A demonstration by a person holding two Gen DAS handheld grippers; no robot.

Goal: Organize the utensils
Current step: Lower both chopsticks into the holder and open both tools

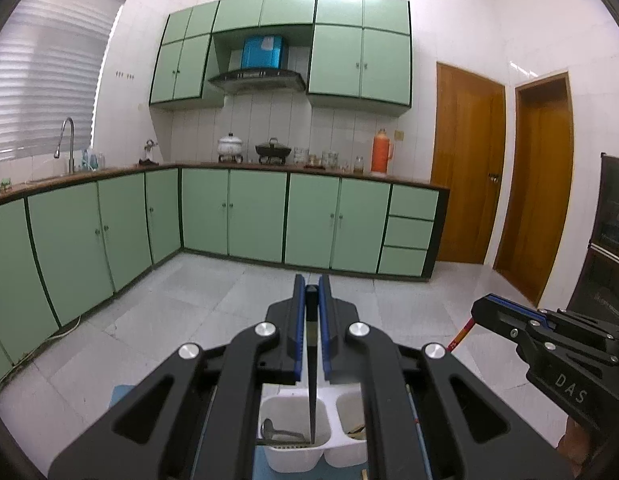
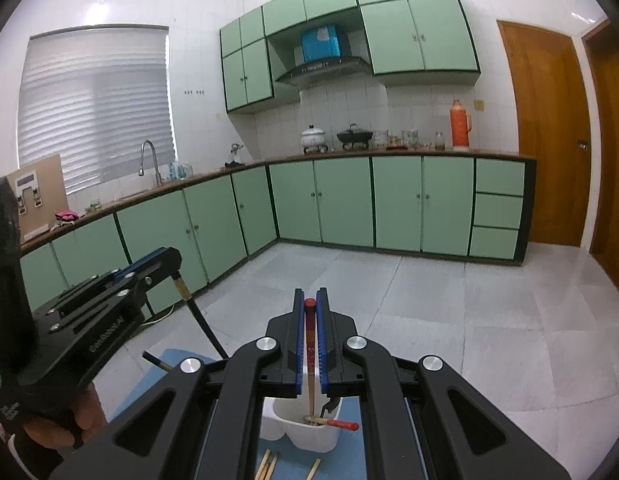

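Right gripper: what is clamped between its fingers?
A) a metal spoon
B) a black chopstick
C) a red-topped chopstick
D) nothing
C: the right gripper is shut on a red-topped chopstick whose lower end hangs over the white holder.

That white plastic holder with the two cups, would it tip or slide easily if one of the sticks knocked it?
Probably yes. The white holder looks thin-walled and nearly empty, with only a spoon and a few sticks inside, so likely light. It sits on a blue mat, which may slow sliding. The red-tipped chopstick leaning over its rim could lever it sideways.
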